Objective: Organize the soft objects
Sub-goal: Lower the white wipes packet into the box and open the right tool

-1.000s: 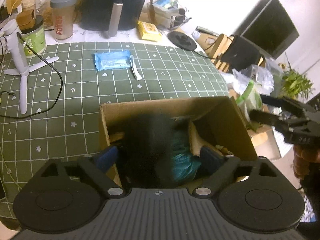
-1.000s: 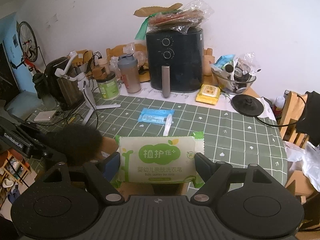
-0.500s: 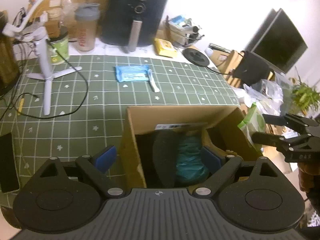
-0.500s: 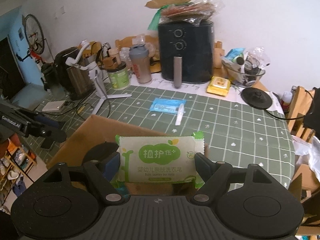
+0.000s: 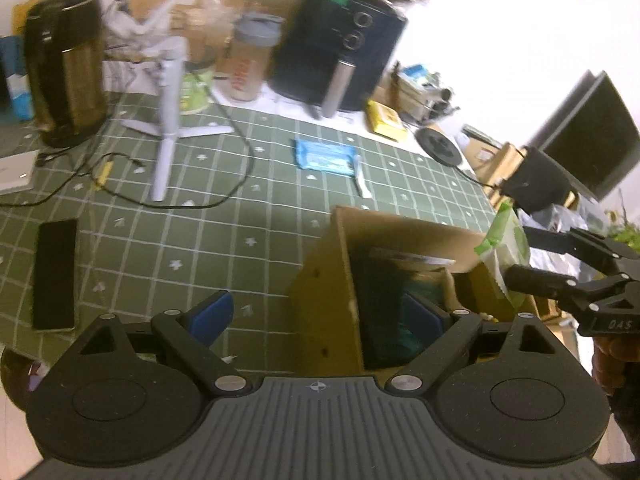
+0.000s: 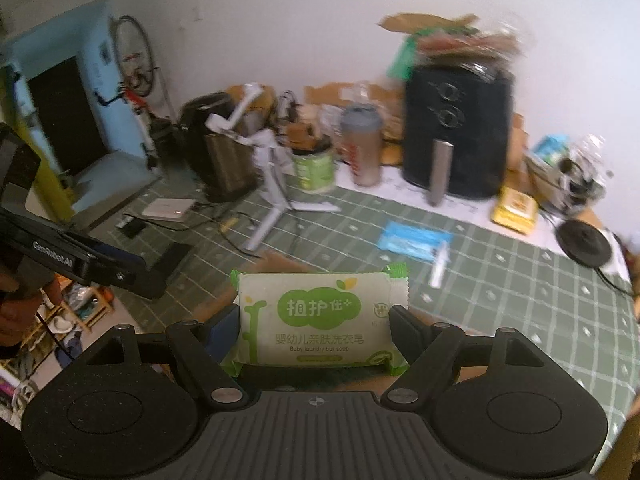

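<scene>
**Soap pack gripped beside the open box**

Both grippers hang over the green checked tablecloth. Right gripper is clenched on a white-and-green wrapped bar of baby laundry soap, held upright just above the rim of the brown cardboard box. Left gripper is released wide and empty, one finger inside the box. Teal fabric and something dark lie in the box.

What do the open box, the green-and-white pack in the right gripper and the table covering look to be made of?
Box: plain brown corrugated cardboard, matte, with raw cut edges. Soap pack held by the right gripper: thin printed plastic film, going by its crimped, serrated ends. Table covering: green grid-printed sheet, cloth or vinyl; blur leaves it open.
</scene>
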The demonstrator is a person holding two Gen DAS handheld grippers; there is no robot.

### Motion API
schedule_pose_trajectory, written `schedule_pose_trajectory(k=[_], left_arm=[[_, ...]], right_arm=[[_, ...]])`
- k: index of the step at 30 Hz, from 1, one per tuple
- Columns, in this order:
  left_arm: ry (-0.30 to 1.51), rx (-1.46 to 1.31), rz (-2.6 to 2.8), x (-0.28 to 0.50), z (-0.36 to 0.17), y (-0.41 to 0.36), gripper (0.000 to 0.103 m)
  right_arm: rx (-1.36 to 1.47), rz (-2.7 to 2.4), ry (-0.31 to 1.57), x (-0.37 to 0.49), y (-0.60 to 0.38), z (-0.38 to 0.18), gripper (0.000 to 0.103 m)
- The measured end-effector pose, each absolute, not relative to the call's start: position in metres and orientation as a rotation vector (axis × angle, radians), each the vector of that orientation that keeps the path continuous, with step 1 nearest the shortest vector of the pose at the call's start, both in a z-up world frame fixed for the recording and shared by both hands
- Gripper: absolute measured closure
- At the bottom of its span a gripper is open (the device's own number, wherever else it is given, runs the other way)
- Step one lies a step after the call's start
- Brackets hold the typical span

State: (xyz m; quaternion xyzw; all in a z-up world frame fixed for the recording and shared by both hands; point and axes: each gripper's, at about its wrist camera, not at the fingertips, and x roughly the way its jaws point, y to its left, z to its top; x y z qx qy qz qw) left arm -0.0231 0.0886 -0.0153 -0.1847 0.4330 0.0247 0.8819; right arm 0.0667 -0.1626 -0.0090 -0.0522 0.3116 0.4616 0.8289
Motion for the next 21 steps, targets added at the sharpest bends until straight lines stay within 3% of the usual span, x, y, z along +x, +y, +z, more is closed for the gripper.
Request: schedule_pose_trajectory(k=[6,10,14,21], left_arm=[[0.9,-0.426,0.108,-0.044,-0.017,0.104,0.011],[0.903,-0.447,0.126,-0.054,-0.02,0.108,0.011],[0.906,-0.458,0.129,-0.055,-0.022,0.11,0.011],[0.913,-0.443,0.099,-0.046,-0.023,0.102,0.011]], right_arm=[[-0.143,1.087,0.689,0.066,-0.119,-0.014,0.021],[-0.174,1.114,0.703,0.06,-0.108,-0.021,0.009],[-0.199,1.106,0.726,0.057,-0.111,-0.025,0.003],[-0.198,1.039,0.76,0.058,-0.126,-0.033,0.0]])
